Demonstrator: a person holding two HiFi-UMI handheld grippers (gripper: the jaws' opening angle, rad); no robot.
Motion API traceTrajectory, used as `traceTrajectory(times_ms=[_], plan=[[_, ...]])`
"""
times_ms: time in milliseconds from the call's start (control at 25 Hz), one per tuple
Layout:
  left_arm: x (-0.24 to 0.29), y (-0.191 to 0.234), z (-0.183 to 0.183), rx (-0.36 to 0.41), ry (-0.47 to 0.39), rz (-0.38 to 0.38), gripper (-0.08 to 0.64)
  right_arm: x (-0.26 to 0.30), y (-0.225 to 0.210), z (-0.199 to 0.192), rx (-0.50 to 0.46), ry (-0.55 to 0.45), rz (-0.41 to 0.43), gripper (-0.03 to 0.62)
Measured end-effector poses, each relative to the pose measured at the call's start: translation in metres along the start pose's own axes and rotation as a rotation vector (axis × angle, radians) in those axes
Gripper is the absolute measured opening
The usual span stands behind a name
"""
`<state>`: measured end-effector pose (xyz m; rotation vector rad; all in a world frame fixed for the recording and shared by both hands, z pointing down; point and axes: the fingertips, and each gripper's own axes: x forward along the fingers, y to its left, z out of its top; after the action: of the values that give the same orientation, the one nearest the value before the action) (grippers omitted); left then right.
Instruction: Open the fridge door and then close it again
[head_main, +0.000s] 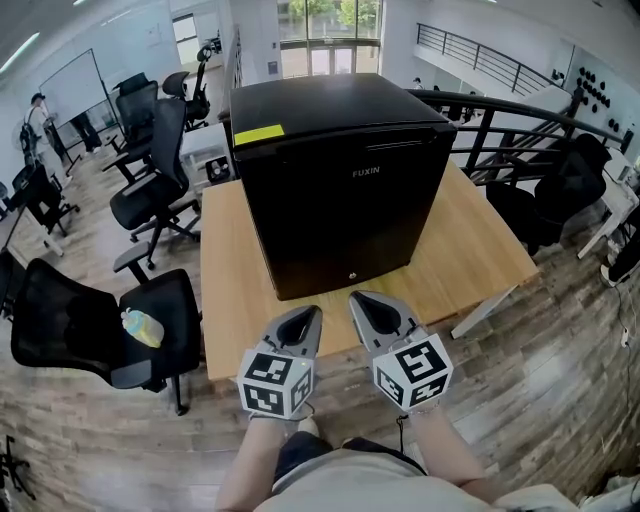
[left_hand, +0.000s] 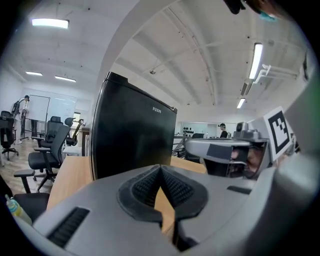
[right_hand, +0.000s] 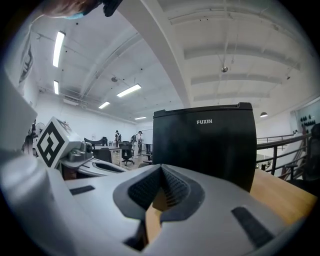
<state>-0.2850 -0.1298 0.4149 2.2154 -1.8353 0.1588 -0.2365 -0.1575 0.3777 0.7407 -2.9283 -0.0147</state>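
At lower centre the left tongs and right tongs, both pinched together on nothing, point at the closed fridge standing mid-frame on the surface, likely lining up for its door

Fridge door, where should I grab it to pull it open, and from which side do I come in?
Probably the recessed groove along the top edge of the fridge door, toward its right end. Come from the front, slightly above: the face is flat and smooth, with no handle sticking out. The right gripper is shut, so open it first.
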Motion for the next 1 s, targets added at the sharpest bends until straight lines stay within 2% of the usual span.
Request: traceTrajectory(times_ms=[480, 1000], plan=[[-0.011, -0.008, -0.001, -0.020, -0.005, 0.012, 0.005, -0.008, 0.002, -0.002, 0.087, -0.014, -0.009, -0.002], [-0.013, 0.002, -0.005, -0.058, 0.004, 0.016, 0.006, -0.008, 0.003, -0.008, 0.077, -0.004, -0.028, -0.002]])
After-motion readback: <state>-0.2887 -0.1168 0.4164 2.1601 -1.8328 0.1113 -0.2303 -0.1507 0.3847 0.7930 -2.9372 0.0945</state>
